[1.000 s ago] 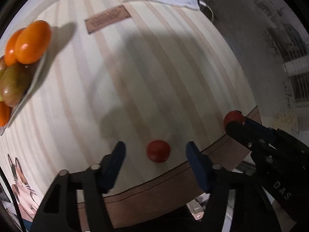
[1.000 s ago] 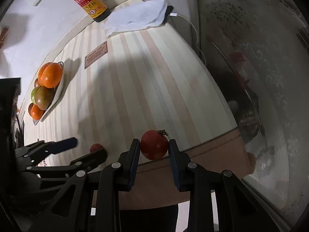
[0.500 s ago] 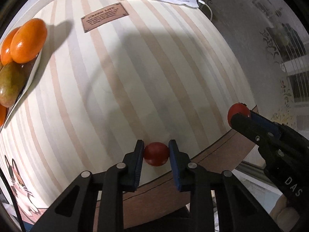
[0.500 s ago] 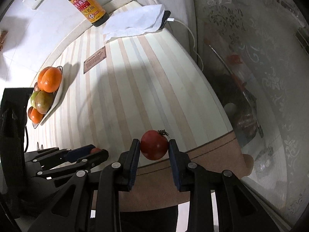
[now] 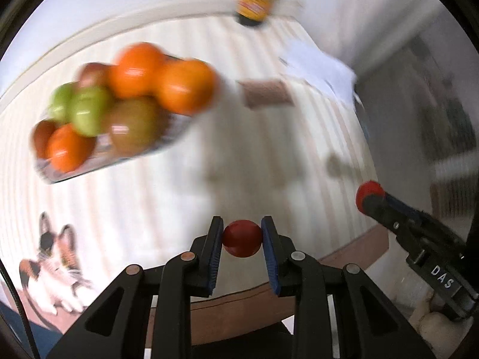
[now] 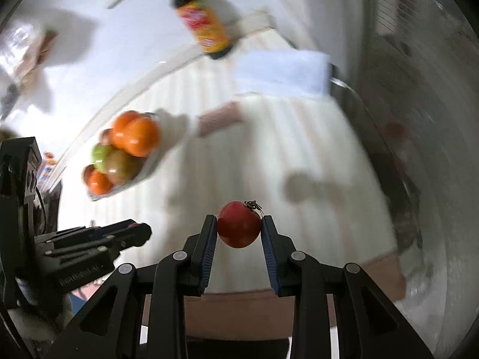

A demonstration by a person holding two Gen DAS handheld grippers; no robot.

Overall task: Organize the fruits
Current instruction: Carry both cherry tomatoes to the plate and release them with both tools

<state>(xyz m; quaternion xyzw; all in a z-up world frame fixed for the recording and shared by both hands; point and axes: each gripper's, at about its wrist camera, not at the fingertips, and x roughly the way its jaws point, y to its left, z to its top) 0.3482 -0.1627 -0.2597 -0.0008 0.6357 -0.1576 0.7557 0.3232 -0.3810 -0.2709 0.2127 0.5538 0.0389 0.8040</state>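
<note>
The left gripper clamps a small red tomato. The blurred fruit bowl sits at ten o'clock; the right gripper, at three o'clock, grips another tomato.

2 red tomatoes, 3 oranges, 1 sauce bottle, 1 white cloth, all counted round fruit tray.

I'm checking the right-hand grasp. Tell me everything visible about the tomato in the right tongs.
The tomato is round, smooth, glossy red, with a dried dark stem at its upper right. It sits clamped between the blue pads of the right tongs, held above the striped tablecloth. Only the pads touch it.
</note>
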